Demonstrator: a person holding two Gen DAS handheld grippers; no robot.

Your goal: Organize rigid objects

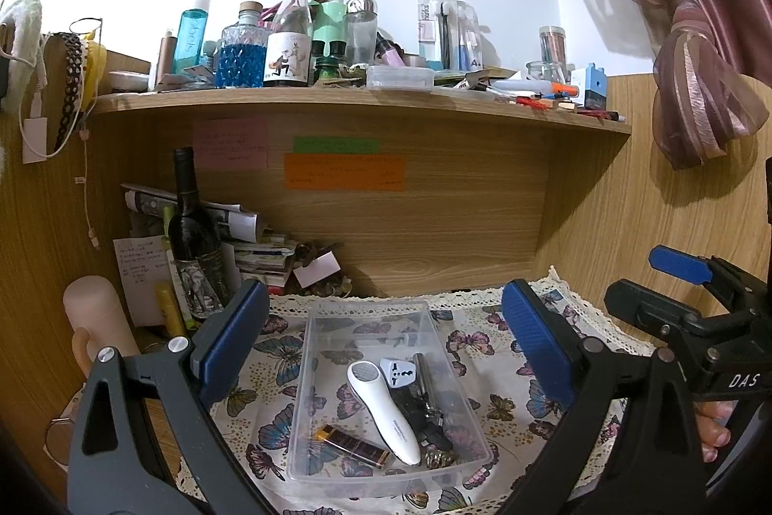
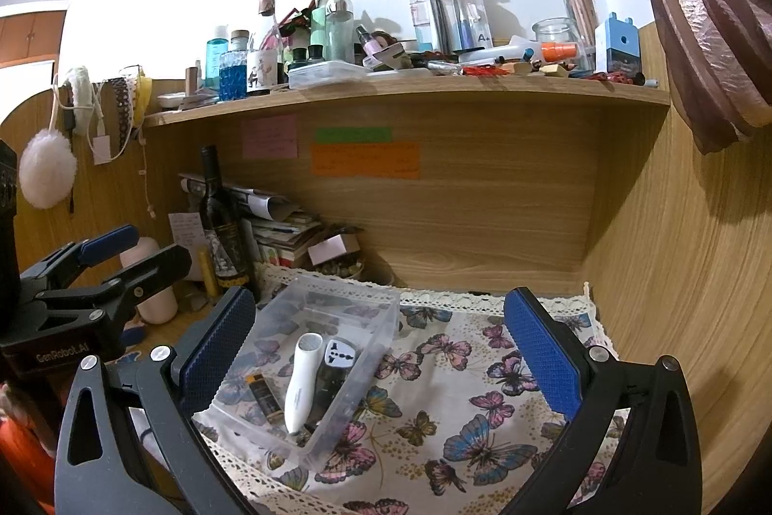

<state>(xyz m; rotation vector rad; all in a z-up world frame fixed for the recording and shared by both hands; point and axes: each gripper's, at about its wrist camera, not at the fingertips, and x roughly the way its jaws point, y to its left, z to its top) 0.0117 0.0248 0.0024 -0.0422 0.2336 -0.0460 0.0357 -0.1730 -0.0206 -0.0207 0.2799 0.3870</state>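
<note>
Both my left claw (image 1: pixel 386 341) and right claw (image 2: pixel 381 336) gape wide and empty, the clear bin (image 1: pixel 309 375) of gathered items between the left fingers, so sorting looks finished and I judge withdrawal comes next

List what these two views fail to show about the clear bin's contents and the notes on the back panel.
- Dark metal items in the clear bin: left wrist view, partly under the white handheld device; kind unclear.
- The same items, right wrist view: hidden behind the device and travel adapter.
- Orange note and pink note: writing too small and blurred, both views.
- Bin's near left corner: right wrist view, covered by the right gripper's finger.
</note>
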